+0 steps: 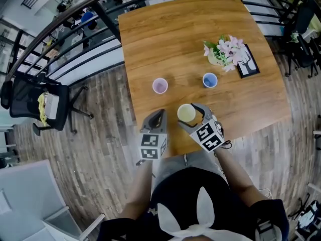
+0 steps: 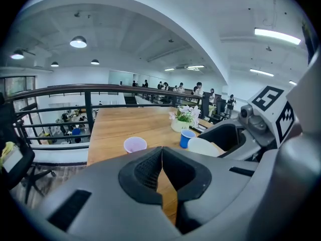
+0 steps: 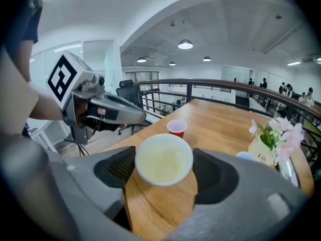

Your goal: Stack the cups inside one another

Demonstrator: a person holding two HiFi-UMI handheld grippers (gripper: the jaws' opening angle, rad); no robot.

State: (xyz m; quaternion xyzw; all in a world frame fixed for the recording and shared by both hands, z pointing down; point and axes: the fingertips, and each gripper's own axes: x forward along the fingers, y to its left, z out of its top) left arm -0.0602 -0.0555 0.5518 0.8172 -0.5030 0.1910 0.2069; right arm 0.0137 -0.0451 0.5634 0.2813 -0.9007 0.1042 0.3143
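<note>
Right gripper (image 3: 164,177) squeezes the yellow cup (image 3: 164,157) near the bench (image 3: 220,124) edge. Left gripper (image 2: 161,169) is pinched shut, empty. Cup looks light and thin, easy to squash, so hold its sides softly.

We find the near cup (image 1: 186,113) at the table's (image 1: 165,34) front edge, between the right gripper's (image 1: 189,115) jaws, with the left gripper (image 1: 156,119) just left of it. Behind stand the left cup (image 1: 159,86) and the right cup (image 1: 209,80), apart. Behind the right cup are the flowers (image 1: 223,51), with the frame (image 1: 247,62) just to their right.
</note>
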